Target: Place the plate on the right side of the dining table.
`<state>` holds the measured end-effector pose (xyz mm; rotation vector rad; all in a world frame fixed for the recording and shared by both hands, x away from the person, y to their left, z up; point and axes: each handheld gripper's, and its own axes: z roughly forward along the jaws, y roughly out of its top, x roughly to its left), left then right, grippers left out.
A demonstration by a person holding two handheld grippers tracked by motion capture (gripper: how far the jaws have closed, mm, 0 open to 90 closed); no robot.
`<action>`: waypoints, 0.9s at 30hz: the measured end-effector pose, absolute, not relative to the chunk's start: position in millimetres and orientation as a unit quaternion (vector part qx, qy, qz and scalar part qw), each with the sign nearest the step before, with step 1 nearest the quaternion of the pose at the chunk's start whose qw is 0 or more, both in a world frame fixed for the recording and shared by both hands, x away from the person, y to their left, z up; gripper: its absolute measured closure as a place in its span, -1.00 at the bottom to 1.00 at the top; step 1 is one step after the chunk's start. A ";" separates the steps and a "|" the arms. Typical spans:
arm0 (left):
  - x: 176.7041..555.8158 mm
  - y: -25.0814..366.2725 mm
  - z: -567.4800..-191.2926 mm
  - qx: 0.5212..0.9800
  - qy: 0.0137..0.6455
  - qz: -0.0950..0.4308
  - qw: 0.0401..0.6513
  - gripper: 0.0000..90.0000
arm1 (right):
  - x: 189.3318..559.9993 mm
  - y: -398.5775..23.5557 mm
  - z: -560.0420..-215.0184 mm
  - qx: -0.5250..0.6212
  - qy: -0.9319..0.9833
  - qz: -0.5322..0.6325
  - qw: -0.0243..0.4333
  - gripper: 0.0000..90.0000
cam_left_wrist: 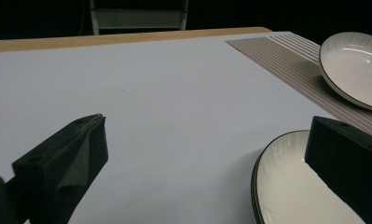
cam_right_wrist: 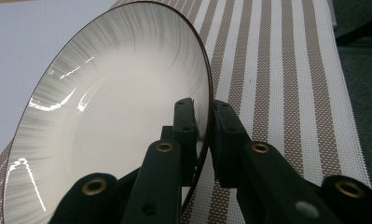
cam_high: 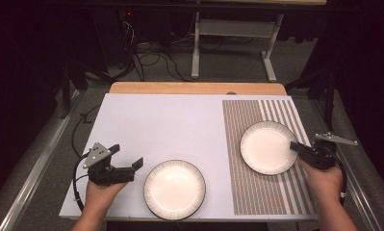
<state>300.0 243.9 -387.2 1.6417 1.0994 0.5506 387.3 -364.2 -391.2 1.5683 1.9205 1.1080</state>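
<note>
Two white plates with dark rims are on the table. The near plate lies flat on the white sheet at the front centre. The other plate is over the striped placemat at the right. My right gripper is shut on this plate's right rim, one jaw inside and one outside, and the gripped edge looks tilted up. My left gripper stands open just left of the near plate, its right jaw over that plate's rim, with nothing held.
The white sheet covers most of the table, with a wooden edge at the back. Metal rails run along both sides. Cables and a table frame stand on the floor beyond.
</note>
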 end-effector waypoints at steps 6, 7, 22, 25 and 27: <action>301.7 244.0 -385.5 0.679 0.463 0.228 0.523 -0.99 | 394.4 -365.4 -395.9 0.577 0.683 0.398 0.203 0.86; 302.0 242.8 -385.2 0.680 0.460 0.228 0.523 -0.99 | 396.3 -365.2 -397.4 0.580 0.682 0.396 0.204 0.85; 304.9 245.2 -388.8 0.682 0.465 0.229 0.515 -0.99 | 407.7 -363.9 -409.2 0.608 0.671 0.376 0.200 0.79; 304.6 244.5 -388.9 0.684 0.463 0.229 0.515 -0.99 | 408.8 -363.1 -411.3 0.607 0.674 0.366 0.206 0.77; 304.1 244.3 -388.8 0.685 0.460 0.231 0.516 -0.99 | 409.6 -362.1 -413.1 0.607 0.678 0.356 0.213 0.74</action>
